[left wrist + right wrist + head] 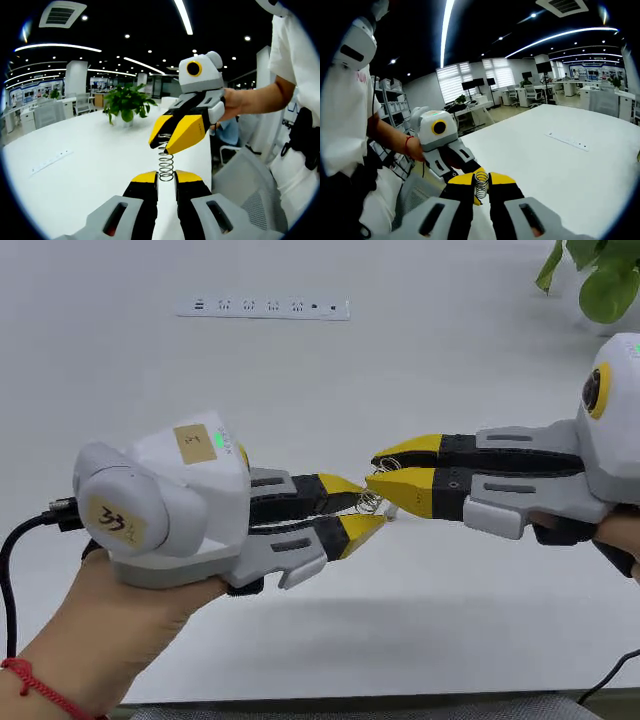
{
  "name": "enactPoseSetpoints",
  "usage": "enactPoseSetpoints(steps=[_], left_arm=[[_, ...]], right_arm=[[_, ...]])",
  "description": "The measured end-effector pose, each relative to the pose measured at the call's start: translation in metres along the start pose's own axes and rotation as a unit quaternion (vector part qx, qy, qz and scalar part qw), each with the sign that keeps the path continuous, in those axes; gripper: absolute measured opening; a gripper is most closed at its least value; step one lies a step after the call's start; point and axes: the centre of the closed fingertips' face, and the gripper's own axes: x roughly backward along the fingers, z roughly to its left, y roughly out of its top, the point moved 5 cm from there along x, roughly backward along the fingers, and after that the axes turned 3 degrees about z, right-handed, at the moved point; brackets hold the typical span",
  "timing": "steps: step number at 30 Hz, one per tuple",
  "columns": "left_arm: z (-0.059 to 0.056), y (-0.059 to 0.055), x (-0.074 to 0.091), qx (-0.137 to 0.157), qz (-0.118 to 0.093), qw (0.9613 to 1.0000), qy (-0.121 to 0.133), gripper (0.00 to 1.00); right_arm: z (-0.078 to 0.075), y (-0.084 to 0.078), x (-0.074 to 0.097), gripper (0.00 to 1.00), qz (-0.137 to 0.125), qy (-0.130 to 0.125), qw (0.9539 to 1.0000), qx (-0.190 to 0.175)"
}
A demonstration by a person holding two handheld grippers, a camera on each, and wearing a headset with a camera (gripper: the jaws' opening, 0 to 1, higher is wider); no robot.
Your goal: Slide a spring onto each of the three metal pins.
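1. Step in hand: spring (165, 161) is held in the air betw. the two grippers, above the white surface (300, 390). Judged a hand-over or re-grip ahead of threading, not the sliding-on itself.
2. Left gripper (166, 176): fingers (145, 184) nearly closed, w/ a narrow gap. They clamp one end of the spring, and the coil stands out along the fingers' own line.
3. Right gripper (481, 181): fingers drawn in the same way, yellow tips either side of the spring's other end. Own view shows the coil almost end-on betw. the tips. It appears pinched, not just touched.
4. Relation: in the head view the grippers meet tip to tip, w/ the spring bridging them.
5. Pins: cannot tell whether a pin runs inside the coil, as it is too small. No count of the three possible.
6. Next move (est.): one gripper lets go so the other carries alone. Then the coil axis is lined up w/ a pin end. Grip should stay light so the coil isn't squashed. Risk: spring flicks out on release.
7. Containers: spring lies in no tray or box and is carried by the fingers alone.
8. Misc.: power strip (265, 308) on the far part of the surface, well apart; plant (600, 275) at the far right corner.
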Motion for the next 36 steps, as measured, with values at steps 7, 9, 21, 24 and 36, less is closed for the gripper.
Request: enactPoseSetpoints(steps=[7, 9, 21, 24, 36], left_arm=[[0.0, -0.001, 0.001, 0.002, 0.0, 1.0, -0.001, 0.12], [0.0, -0.001, 0.001, 0.0, 0.0, 1.0, 0.0, 0.12], [0.001, -0.004, 0.001, -0.002, 0.002, 1.0, -0.006, 0.11], [0.001, -0.002, 0.001, -0.002, -0.002, 1.0, -0.007, 0.11], [-0.005, -0.003, -0.003, -0.009, 0.002, 0.9998, -0.018, 0.1]], right_arm=[[-0.003, -0.001, 0.0, 0.12, 0.004, 0.0, 0.9999, 0.009], [-0.005, -0.001, 0.001, 0.12, 0.005, 0.0, 0.9999, 0.012], [-0.005, -0.003, 0.0, 0.12, 0.023, 0.003, 0.9991, 0.037], [-0.007, -0.004, 0.001, 0.13, 0.029, 0.003, 0.9989, 0.038], [-0.011, 0.0, 0.007, 0.23, 0.141, 0.049, 0.9807, 0.126]])
